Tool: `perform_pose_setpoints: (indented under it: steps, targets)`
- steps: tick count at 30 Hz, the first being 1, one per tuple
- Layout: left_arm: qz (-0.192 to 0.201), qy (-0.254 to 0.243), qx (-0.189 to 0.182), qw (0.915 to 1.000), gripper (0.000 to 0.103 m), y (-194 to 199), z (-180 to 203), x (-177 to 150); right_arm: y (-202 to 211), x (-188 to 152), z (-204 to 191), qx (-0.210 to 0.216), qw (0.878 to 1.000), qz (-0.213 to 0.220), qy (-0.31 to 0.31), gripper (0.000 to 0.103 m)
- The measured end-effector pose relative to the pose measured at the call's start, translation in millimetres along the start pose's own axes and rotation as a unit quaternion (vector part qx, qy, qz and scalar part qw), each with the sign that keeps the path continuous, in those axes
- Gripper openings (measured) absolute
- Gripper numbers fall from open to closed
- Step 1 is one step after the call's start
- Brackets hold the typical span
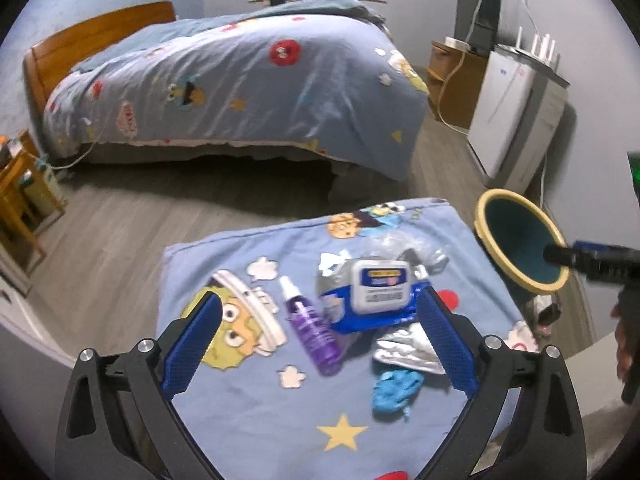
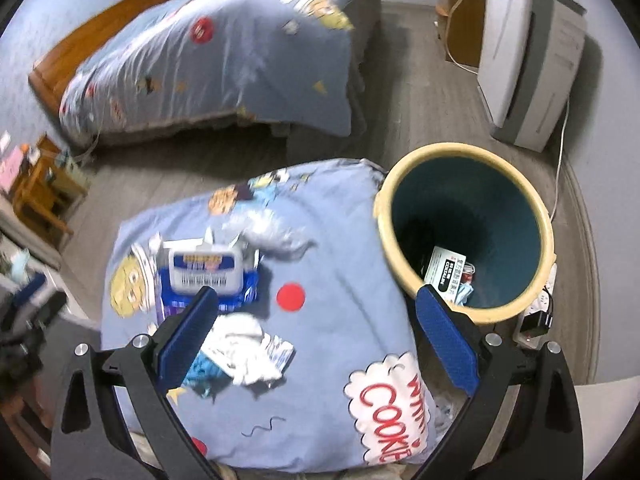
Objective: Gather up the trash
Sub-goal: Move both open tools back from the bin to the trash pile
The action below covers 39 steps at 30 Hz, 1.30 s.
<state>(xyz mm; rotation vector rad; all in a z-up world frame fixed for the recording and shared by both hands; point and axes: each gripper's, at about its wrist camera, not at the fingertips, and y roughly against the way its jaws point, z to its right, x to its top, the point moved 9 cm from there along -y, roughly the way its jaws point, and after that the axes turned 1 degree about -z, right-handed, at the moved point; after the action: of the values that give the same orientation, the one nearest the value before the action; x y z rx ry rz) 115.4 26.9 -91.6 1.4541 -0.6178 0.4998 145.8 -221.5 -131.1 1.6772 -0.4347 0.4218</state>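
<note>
The trash lies heaped on a blue cartoon-print pillow (image 1: 256,412), and the bin (image 2: 466,312), yellow-rimmed with a teal inside, stands on the floor touching the pillow's far right corner, close enough that each piece needs only a short carry. Some packaging already lies at its bottom, a black-and-white card (image 2: 444,270) among it.

On the pillow, near the middle, a purple spray bottle (image 1: 310,328) lies on its side just beside a blue wet-wipe pack (image 1: 374,300). A crumpled clear wrapper (image 1: 404,246) sits past the pack on the bin's side; a crumpled silver foil packet (image 1: 408,352) and a blue scrap (image 1: 394,394) lie on its near side.

The left claw (image 1: 320,344) hovers above the pillow with its jaws spread wide and nothing between them, apparently lining up on the bottle or the pack. The right claw (image 2: 318,340) is likewise wide open and empty, hanging over the pillow's bin-side edge, its right finger (image 2: 446,340) in front of the bin's rim.
</note>
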Motion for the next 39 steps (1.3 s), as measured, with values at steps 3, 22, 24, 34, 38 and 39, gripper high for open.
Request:
perform_pose_setpoints:
  steps: [3, 22, 24, 34, 38, 39]
  targets:
    - [-0.005, 0.022, -0.001, 0.9998, 0.096, -2, -17, -7, -9, -13, -18, 0.008, 1.0, -0.007, 0.004, 0.097]
    - [-0.074, -0.003, 0.054, 0.9958, 0.097, -78, -47, -50, -90, -51, -68, -0.013, 0.996, -0.07, 0.055, 0.094]
    - [-0.077, -0.013, 0.051, 0.9956, 0.097, -86, -42, -52, -95, -54, -71, -0.011, 0.995, -0.077, 0.063, 0.09]
    - [-0.119, -0.02, 0.034, 0.992, 0.095, -138, -18, -72, -112, -64, -84, 0.019, 0.99, -0.112, 0.085, 0.066]
    - [-0.125, 0.003, 0.038, 0.9915, 0.094, -152, -23, -73, -119, -67, -88, 0.025, 0.988, -0.122, 0.096, 0.064]
    - [-0.123, 0.008, 0.038, 0.9917, 0.094, -154, -25, -72, -120, -67, -89, 0.027, 0.987, -0.123, 0.095, 0.064]
